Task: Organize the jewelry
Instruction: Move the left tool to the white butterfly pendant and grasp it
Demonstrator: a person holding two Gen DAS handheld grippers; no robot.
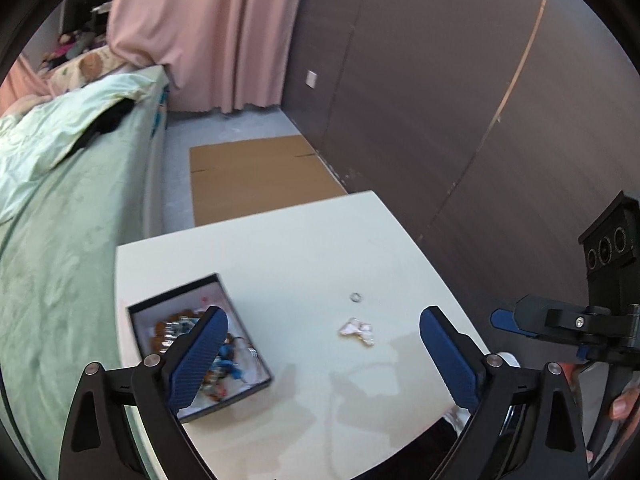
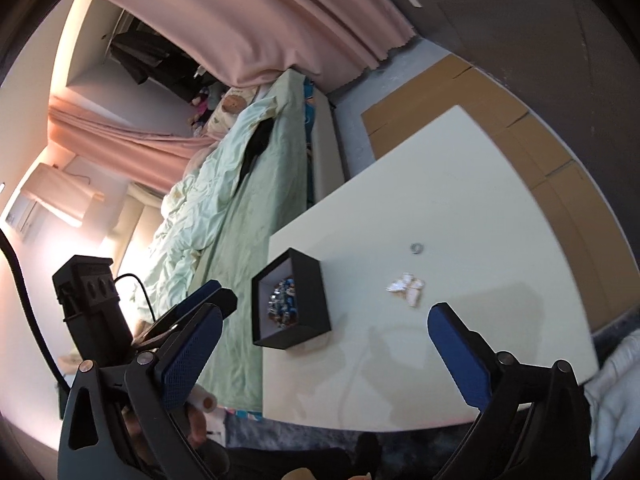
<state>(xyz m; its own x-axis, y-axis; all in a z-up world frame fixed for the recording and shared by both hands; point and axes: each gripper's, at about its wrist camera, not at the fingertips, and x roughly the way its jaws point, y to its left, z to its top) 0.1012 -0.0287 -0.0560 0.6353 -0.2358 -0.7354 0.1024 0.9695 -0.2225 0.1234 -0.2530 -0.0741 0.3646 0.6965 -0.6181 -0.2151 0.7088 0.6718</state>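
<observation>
- Both grippers stand wide open and empty: left gripper point(image 1: 324, 330) above the worktop point(image 1: 304, 240), right gripper point(image 2: 324, 330) beside it.
- Loose jewelry lies between them: a pale trinket point(image 1: 357, 330) and, near it, a small ring point(image 1: 355, 297); the black box point(image 1: 200, 344) already holds beaded pieces.
- Judged best: lower squarely over the trinket, pinch it by its edges, and keep clear of the ring.
- Only the right wrist view shows the box's outer wall and the bed point(image 2: 248, 184) fully.
</observation>
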